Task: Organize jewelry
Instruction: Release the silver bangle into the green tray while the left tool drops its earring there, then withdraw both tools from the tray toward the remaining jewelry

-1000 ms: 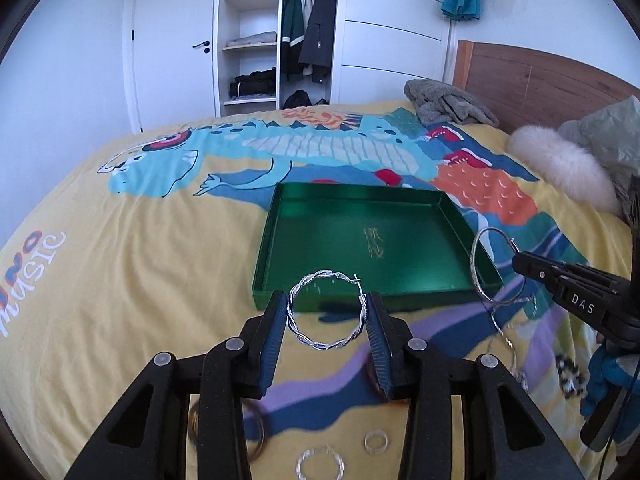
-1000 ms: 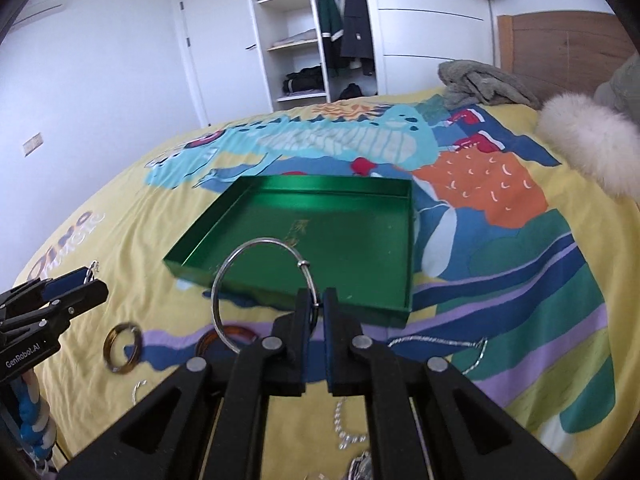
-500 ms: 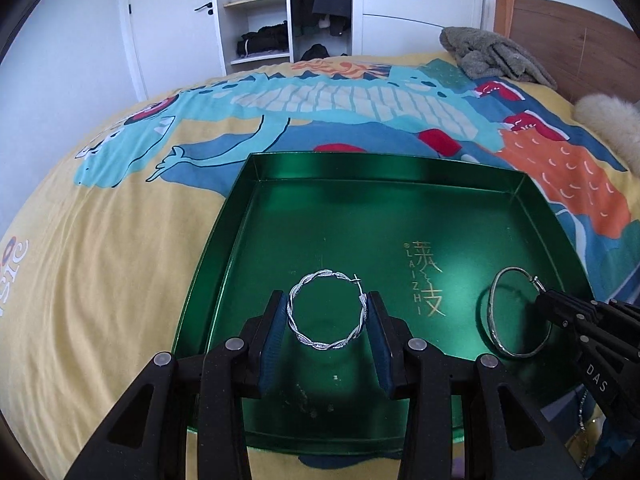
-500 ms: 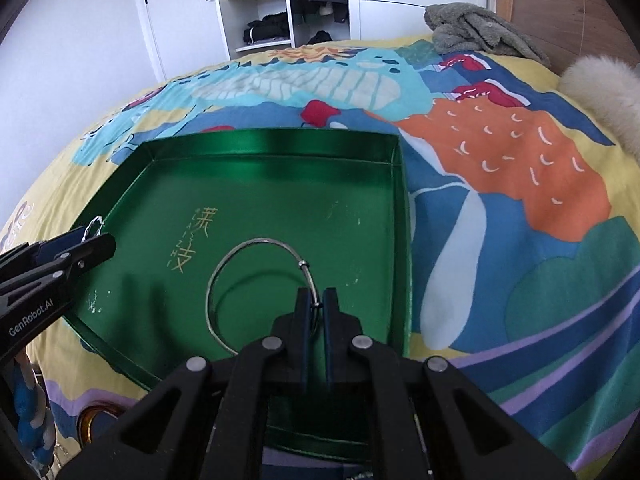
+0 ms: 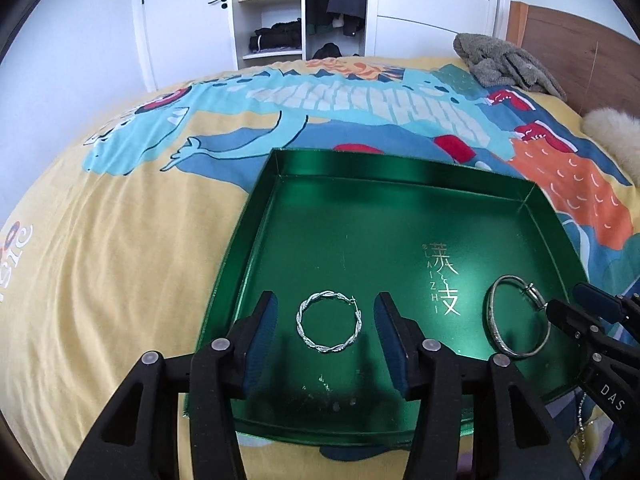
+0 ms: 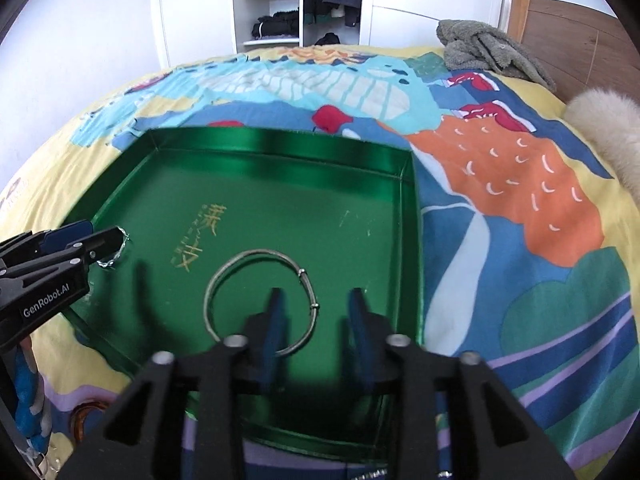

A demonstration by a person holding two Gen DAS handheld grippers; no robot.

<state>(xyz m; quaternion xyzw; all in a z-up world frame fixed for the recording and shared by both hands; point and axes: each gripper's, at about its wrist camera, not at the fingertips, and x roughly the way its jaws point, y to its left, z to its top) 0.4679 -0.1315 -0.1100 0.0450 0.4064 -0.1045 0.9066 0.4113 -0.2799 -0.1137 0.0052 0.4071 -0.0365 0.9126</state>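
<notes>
Left gripper (image 5: 326,326) jaws, opening, flank twisted hoop (image 5: 329,322) (seemingly untouched).

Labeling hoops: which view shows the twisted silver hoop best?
Left wrist: the twisted silver hoop lies whole on the green tray, sharp, between the opening jaws of the left gripper, untouched. Right wrist shows only a sliver behind that gripper.

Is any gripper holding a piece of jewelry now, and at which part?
Neither: both jaws are opening. The twisted hoop lies free between the left gripper's pads; the plain bangle lies in the green tray.
</notes>
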